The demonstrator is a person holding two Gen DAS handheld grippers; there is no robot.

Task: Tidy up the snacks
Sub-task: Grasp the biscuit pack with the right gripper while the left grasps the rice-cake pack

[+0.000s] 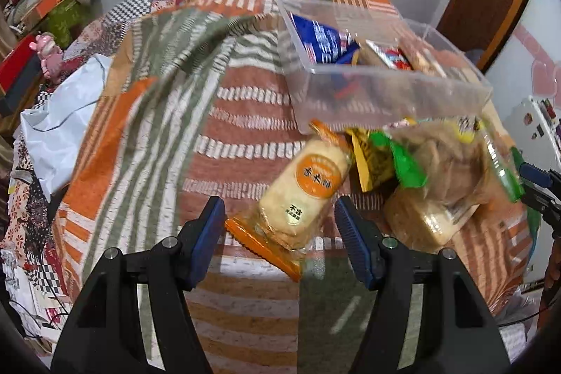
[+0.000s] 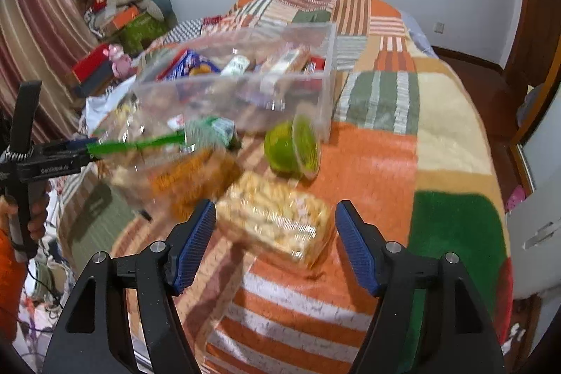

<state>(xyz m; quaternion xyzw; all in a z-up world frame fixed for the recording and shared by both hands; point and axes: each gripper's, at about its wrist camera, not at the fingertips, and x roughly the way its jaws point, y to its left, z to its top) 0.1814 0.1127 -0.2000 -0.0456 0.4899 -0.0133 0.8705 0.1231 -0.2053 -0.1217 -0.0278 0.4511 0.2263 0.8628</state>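
The left tool is spread wide, empty, its fingers either side of an orange-trimmed cracker pack on the bed. The right tool is likewise released over a clear pack of biscuits. At each view's edge another tool pinches the green strip of a clear bag; whose it is cannot be told. This looks like a picking step: next, lower, close on a pack's narrow sides and carry it into the partly filled clear box just behind.
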